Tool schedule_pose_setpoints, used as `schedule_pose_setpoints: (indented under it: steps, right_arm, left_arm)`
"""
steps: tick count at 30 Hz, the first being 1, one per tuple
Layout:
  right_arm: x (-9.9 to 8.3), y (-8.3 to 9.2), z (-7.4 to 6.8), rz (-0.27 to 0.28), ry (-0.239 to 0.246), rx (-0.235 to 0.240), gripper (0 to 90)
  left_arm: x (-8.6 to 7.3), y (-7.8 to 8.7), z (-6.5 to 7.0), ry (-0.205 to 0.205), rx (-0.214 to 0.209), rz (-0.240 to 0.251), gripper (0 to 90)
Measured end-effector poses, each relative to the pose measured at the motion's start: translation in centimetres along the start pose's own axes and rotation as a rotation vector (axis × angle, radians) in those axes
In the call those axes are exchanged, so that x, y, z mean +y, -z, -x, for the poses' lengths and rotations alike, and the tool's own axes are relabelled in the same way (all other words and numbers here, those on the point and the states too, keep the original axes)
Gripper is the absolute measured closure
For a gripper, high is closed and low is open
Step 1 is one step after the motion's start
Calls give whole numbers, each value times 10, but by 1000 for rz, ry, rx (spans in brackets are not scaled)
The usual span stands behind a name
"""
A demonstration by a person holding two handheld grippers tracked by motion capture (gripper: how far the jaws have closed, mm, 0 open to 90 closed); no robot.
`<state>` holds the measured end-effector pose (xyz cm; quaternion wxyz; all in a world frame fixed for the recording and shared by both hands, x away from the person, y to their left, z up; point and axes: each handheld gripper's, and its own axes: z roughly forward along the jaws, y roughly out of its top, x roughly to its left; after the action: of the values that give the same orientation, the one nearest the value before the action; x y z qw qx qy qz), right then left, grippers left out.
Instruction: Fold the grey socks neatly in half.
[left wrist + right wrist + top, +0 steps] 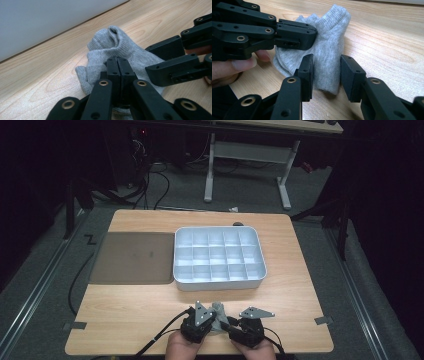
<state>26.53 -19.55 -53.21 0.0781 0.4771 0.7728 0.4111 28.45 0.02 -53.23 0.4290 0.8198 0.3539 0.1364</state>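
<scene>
A grey sock (218,312) lies bunched on the wooden table (125,320) near its front edge, between my two grippers. My left gripper (117,60) is shut, its tips pinching the sock's (117,41) fabric, which ridges up just beyond them. From the other side, the left gripper (315,35) shows shut with its tip against the sock (329,37). My right gripper (327,67) is open, and one end of the sock lies between its pads. Its fingers (172,46) come in from the right in the left gripper view.
A white compartment tray (218,283) stands mid-table just beyond the sock; its side wall (37,20) is close behind. A brown mat (132,257) lies to the tray's left. The person's hands (182,350) rest at the front edge.
</scene>
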Motion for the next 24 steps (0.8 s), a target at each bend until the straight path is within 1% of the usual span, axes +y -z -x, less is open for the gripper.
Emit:
schedule_pose_setpoints:
  steps: [4, 5, 6, 7, 8, 9, 13, 17, 18, 19, 20, 21, 24]
  right_arm:
    - [0, 0, -1, 1, -9, -2, 652]
    - [-1, -1, 0, 4, -15, 4, 678]
    - [-1, -1, 0, 4, -15, 4, 678]
    - [-2, -1, 0, 13, -19, 18, 729]
    - [-2, -1, 0, 13, -19, 18, 729]
    - [-2, 0, -2, 16, -7, 12, 777]
    - [0, 2, -9, 26, 51, -27, 795]
    - [3, 8, -15, 45, 72, -20, 801]
    - [4, 9, -21, 54, 103, -22, 804]
    - [5, 9, -24, 56, 117, -26, 806]
    - [5, 9, -24, 56, 117, -26, 806]
    - [4, 9, -27, 59, 132, -27, 808]
    - [4, 9, -27, 61, 134, -24, 810]
  left_arm:
    - [0, -1, 1, -8, 3, -2, 900]
    - [0, -1, 1, -10, 3, -4, 900]
    - [0, -1, 1, -10, 3, -4, 900]
    - [0, -1, 2, -18, 11, -4, 900]
    - [0, -1, 2, -18, 11, -4, 900]
    - [0, -1, 3, -28, 15, -7, 900]
    - [1, -2, 4, -31, 18, -7, 900]
    - [1, -2, 5, -44, 14, -11, 900]
    - [1, -2, 6, -49, 17, -11, 900]
    - [1, -2, 6, -50, 16, -11, 900]
    - [1, -2, 6, -50, 16, -11, 900]
    - [1, -2, 6, -48, 11, -13, 900]
    - [1, -3, 5, -48, 8, -13, 900]
